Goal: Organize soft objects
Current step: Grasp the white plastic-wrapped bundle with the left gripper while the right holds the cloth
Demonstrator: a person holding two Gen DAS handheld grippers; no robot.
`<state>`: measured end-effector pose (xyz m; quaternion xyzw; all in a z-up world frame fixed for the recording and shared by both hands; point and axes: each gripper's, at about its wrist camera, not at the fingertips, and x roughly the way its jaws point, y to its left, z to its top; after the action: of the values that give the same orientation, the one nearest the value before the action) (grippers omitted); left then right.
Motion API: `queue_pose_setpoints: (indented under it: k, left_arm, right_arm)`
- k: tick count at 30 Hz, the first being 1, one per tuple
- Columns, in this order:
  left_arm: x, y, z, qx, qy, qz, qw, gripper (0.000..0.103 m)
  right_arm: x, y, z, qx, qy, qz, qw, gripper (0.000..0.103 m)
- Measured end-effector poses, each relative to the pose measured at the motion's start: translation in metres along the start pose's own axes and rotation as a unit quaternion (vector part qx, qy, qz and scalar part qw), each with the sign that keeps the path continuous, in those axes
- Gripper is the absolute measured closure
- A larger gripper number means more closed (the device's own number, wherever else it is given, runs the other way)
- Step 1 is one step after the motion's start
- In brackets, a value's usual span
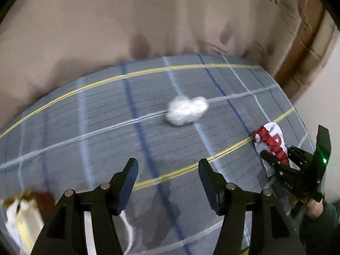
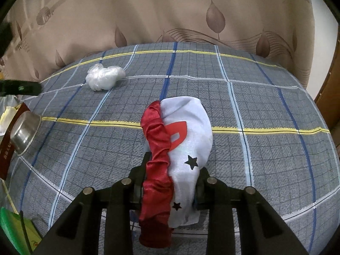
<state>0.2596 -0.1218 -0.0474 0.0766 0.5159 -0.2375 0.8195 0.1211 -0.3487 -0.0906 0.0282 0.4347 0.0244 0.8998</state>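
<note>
A red-and-white satin cloth [image 2: 176, 159] was gripped near its bunched middle by the right gripper [image 2: 170, 182], low over the plaid bedspread [image 2: 265, 148]. The fabric was judged light, limp and slippery. A crumpled clear plastic bag [image 1: 187, 110] lay far left, on open bedspread. The left gripper [image 1: 167, 182] was held spread and empty.

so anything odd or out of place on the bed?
A steel bowl lies tipped on its side at the left edge of the plaid bedspread, a hard item among soft ones. The crumpled plastic bag sits loose; the right gripper grips the red-and-white cloth.
</note>
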Motion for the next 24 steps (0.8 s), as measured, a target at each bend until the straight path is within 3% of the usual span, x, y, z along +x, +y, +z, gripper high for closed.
queue_pose_setpoints:
  k: [4,7,10,17,24]
  left_arm:
    - [0.032,-0.019,0.024,0.041,0.031,-0.012,0.9986,0.042]
    - [0.051,-0.032,0.041,0.071,0.043,0.008,0.9965,0.041]
    - [0.065,-0.041,0.057,0.082,0.057,-0.013,0.9949,0.041]
    - [0.090,-0.041,0.082,0.069,0.066,0.003,0.9955,0.041]
    - [0.113,-0.025,0.103,0.006,0.077,-0.013,0.9969,0.041]
  right_arm:
    - [0.000,0.000,0.000,0.000,0.000,0.000,1.000,0.074]
    - [0.000,0.001,-0.001,-0.001,0.000,0.000,1.000,0.073]
    - [0.000,0.002,0.000,-0.003,0.001,0.001,1.000,0.071]
    - [0.000,0.003,-0.001,-0.005,0.001,0.004,1.000,0.068]
    - [0.000,0.006,-0.001,-0.009,0.002,0.004,1.000,0.066]
